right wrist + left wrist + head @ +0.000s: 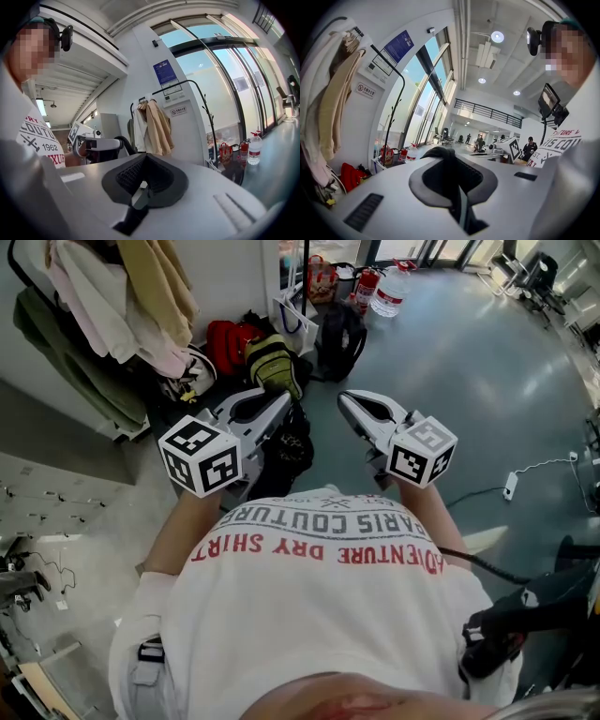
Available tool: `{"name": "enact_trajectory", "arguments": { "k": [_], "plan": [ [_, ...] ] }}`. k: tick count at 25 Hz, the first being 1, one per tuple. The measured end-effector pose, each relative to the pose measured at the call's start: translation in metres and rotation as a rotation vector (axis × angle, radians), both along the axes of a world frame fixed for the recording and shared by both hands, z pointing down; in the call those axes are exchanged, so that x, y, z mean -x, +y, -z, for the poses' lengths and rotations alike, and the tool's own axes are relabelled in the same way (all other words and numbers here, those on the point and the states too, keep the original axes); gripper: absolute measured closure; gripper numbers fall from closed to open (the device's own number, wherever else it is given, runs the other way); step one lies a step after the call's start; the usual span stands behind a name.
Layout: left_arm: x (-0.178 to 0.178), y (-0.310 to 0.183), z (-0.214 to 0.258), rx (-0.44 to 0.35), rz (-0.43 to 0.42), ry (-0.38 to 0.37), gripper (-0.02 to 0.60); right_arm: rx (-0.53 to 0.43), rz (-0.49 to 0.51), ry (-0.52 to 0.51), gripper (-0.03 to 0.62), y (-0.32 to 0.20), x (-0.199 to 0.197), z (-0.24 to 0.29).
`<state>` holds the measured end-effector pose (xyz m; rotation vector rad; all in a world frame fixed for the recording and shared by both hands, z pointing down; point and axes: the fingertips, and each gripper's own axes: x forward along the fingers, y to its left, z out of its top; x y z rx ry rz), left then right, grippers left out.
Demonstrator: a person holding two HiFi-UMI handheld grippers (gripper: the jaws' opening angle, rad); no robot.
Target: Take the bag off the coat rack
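Hanging from the left gripper (281, 404), whose jaws are pinched tight on its black strap (440, 153), the bag (289, 452) dangles just under the tips. The right gripper (347, 401) beside it is closed, empty. The coat rack (213, 140) stands beyond, apart.

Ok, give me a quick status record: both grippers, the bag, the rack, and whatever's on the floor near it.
left gripper: shut on the black bag by its strap; bag hangs below the jaws
right gripper: shut, nothing between the jaws, beside the left one
bag position: off the coat rack, carried above the floor
rack contents: beige and pink garments
floor near rack: red bag, yellow-green backpack, black backpack
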<state>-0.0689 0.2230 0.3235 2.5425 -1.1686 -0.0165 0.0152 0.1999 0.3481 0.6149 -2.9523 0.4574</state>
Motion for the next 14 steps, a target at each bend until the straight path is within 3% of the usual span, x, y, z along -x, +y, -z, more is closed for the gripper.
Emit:
{"name": "enact_trajectory", "arguments": {
  "k": [14],
  "plan": [
    [0.003, 0.0002, -0.0045, 0.025, -0.007, 0.033, 0.558, -0.006, 0.017, 0.01, 0.592, 0.0042, 0.0035, -0.0016]
  ]
}}
